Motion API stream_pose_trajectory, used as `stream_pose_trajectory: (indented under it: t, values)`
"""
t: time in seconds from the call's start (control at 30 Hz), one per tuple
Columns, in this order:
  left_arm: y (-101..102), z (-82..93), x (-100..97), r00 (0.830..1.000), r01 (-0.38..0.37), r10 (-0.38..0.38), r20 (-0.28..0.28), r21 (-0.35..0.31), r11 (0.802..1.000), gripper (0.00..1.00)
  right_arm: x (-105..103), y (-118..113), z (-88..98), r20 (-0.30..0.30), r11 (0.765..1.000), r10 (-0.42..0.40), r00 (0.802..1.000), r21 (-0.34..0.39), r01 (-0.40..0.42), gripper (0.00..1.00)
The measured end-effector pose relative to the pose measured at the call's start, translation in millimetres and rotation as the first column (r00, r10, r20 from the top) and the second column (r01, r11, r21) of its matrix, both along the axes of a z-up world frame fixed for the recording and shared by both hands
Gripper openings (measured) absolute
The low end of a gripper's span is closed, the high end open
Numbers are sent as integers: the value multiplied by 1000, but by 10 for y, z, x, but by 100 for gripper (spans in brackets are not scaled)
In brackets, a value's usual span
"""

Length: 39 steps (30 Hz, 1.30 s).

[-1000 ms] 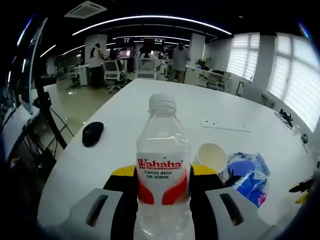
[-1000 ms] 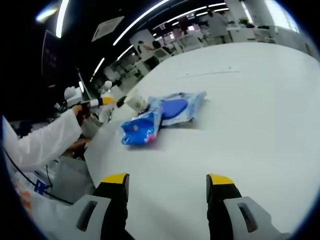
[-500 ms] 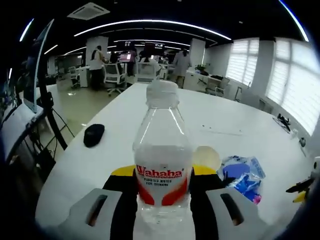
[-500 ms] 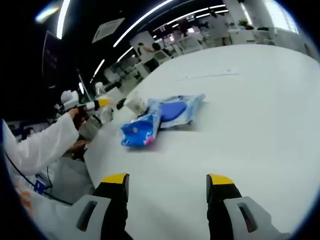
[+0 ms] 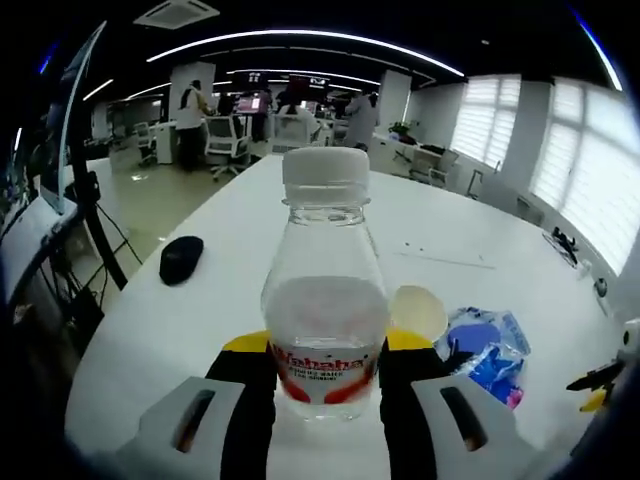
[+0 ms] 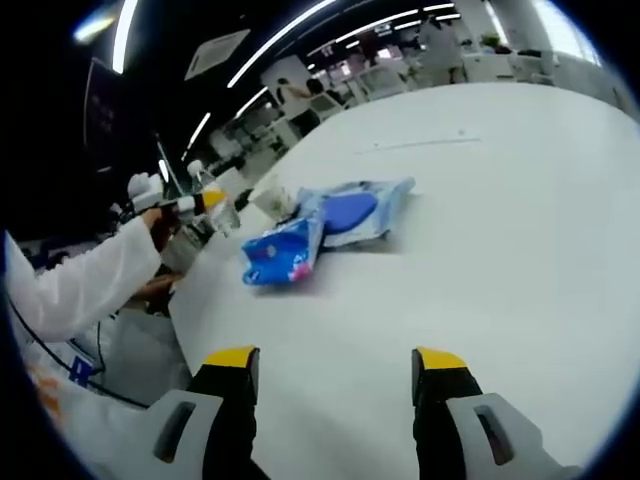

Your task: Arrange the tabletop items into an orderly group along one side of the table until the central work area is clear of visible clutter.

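- Left tool (image 5: pixel 322 365): we see its yellow-tipped jaws pinching a clear water bottle (image 5: pixel 323 320) at the red label band; bottle upright, white cap on, held above the near edge of the white counter (image 5: pixel 300 220).
- Just right of the bottle, a paper cup (image 5: pixel 417 312) lies on its side, mouth toward us.
- Right of the cup, touching or nearly so, blue plastic packets (image 5: pixel 487 348).
- Far left on the counter, well apart from the rest, a black mouse (image 5: pixel 181 259).
- Right tool (image 6: pixel 332 385): jaws spread, nothing between them, over bare counter (image 6: pixel 480 230).
- In the right gripper view we note the blue packets (image 6: pixel 320 232) ahead, the cup (image 6: pixel 273 198) beyond them, and a white sleeve (image 6: pixel 85 280) at far left.
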<state>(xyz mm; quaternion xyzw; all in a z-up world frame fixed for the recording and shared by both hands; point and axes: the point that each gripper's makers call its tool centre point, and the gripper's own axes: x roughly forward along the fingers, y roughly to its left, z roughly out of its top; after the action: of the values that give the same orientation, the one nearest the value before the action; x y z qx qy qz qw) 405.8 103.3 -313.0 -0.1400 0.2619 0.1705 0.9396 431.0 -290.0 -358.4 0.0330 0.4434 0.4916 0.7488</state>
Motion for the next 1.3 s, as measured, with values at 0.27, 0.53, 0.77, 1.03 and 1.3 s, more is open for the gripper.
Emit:
stream_pose_trajectory:
  t: [0.27, 0.53, 0.77, 1.03, 1.3]
  values:
    - [80, -54, 173, 999, -23, 25, 26, -56, 998, 39, -6, -29, -32, -11, 1000, -4, 1000, -9, 4, 62]
    - [61, -84, 387, 1000, -8, 10, 20, -51, 999, 39, -11, -39, -63, -19, 1000, -4, 1000, -16, 4, 62]
    - [114, -136, 554, 1000, 4, -3, 14, -64, 998, 39, 7, -63, -58, -28, 1000, -15, 999, -26, 14, 62]
    - [138, -234, 647, 1000, 11, -11, 1, -63, 998, 39, 21, -67, -85, -34, 999, -22, 999, -32, 21, 62]
    - [123, -290, 660, 1000, -4, 5, 10, -83, 997, 39, 36, -73, -139, -39, 999, -22, 999, -38, 21, 62]
